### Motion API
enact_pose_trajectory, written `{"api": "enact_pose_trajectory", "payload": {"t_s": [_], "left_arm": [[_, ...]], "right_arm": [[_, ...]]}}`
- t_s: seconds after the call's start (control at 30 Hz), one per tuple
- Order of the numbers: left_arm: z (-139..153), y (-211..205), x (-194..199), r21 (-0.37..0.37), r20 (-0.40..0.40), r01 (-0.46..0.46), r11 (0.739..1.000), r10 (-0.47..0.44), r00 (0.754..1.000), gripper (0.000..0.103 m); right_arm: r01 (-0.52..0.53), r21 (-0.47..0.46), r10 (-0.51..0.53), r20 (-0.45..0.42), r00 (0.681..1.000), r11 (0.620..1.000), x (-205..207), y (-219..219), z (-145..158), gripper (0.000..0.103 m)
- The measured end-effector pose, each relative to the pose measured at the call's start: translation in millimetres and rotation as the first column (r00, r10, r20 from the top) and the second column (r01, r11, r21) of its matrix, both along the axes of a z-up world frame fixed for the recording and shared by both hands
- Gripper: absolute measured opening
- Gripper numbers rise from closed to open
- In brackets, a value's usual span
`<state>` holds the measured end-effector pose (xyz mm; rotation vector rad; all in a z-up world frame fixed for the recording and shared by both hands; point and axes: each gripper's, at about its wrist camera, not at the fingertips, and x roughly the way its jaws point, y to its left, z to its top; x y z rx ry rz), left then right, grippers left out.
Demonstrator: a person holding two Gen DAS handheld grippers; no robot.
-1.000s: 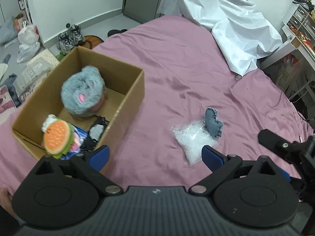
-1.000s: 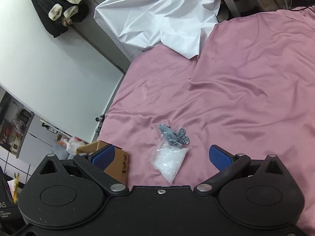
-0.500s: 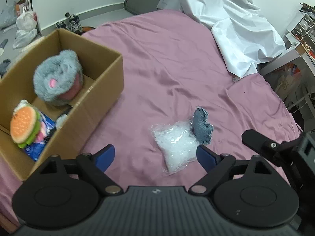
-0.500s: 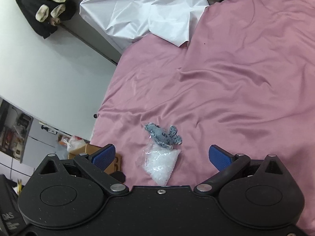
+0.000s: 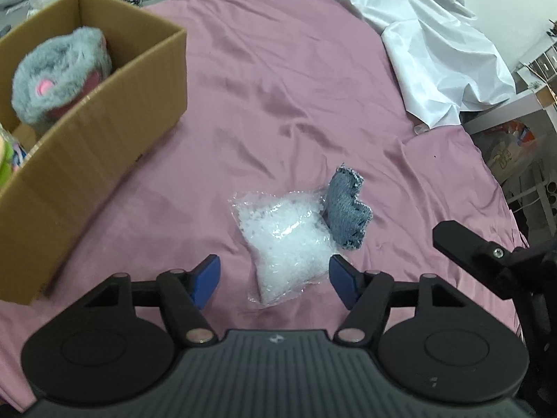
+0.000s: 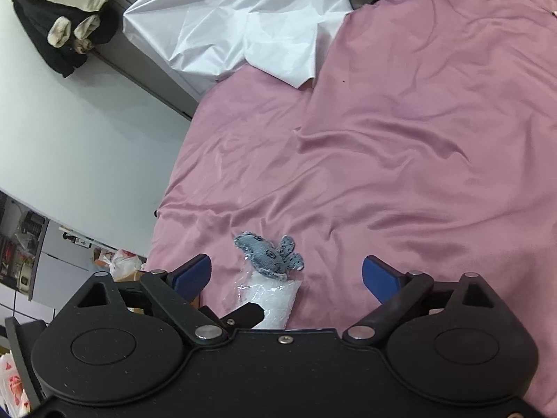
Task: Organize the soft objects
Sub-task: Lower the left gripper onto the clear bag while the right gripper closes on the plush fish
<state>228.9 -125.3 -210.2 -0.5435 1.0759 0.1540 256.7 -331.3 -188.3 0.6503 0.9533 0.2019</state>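
The clear bag of white pellets [image 5: 289,244] sits on the pink bedsheet [image 5: 278,87] right between the left gripper [image 5: 275,278] pads, jaws closing, not touching it yet. Denim plush [image 5: 346,214] leans against it. Right gripper [image 6: 287,277] is closing too, nothing gripped. Cardboard box [image 5: 104,132] sits off left.

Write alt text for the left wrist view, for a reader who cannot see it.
The left claw, its jaws closing, hangs over a clear bag of white pellets on a pink bedsheet, without touching it. A small denim toy lies against the bag's far right side. At left, an open cardboard box holds a grey fluffy plush.
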Motion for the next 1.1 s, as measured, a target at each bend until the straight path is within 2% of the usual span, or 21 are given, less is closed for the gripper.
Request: {"api": "enact_pose_trajectory", "payload": {"t_s": [0.2,0.37,0.47,0.57,0.77,0.93,1.1], "left_arm": [[-12.8,2.1,5.5,-0.027,-0.012,-0.036,0.999,0.036,0.999,0.060],[-19.1,5.4,8.2,-0.059,0.008,-0.064,0.996,0.065,0.998,0.060],[-17.1,4.8,10.3,-0.037,0.027,-0.066,0.997,0.067,0.997,0.060],[-15.8,8.6,9.8,-0.050,0.041,-0.073,0.996,0.075,0.996,0.060],[-21.8,17.4,12.2,-0.083,0.048,-0.095,0.992,0.099,0.994,0.060],[-23.1,19.9,14.5,-0.112,0.056,-0.112,0.987,0.119,0.991,0.038],[-20.8,24.6,14.3,-0.116,0.059,-0.112,0.987,0.119,0.991,0.034]], "right_arm": [[-0.014,0.012,0.015,-0.025,1.000,1.000,7.5,0.9,-6.6,0.082],[-0.021,0.019,0.022,-0.049,0.999,1.000,11.8,2.5,-12.0,0.080],[-0.032,0.002,0.032,-0.041,0.999,0.999,17.5,7.0,-10.5,0.080],[-0.042,0.001,0.042,-0.038,0.998,0.999,25.4,11.5,-10.2,0.080],[-0.089,0.011,0.090,-0.064,0.994,0.996,34.6,23.3,-17.3,0.074],[-0.095,0.044,0.099,-0.098,0.990,0.995,43.2,28.3,-26.1,0.064],[-0.118,0.044,0.122,-0.098,0.988,0.992,49.4,37.5,-28.0,0.063]]}}
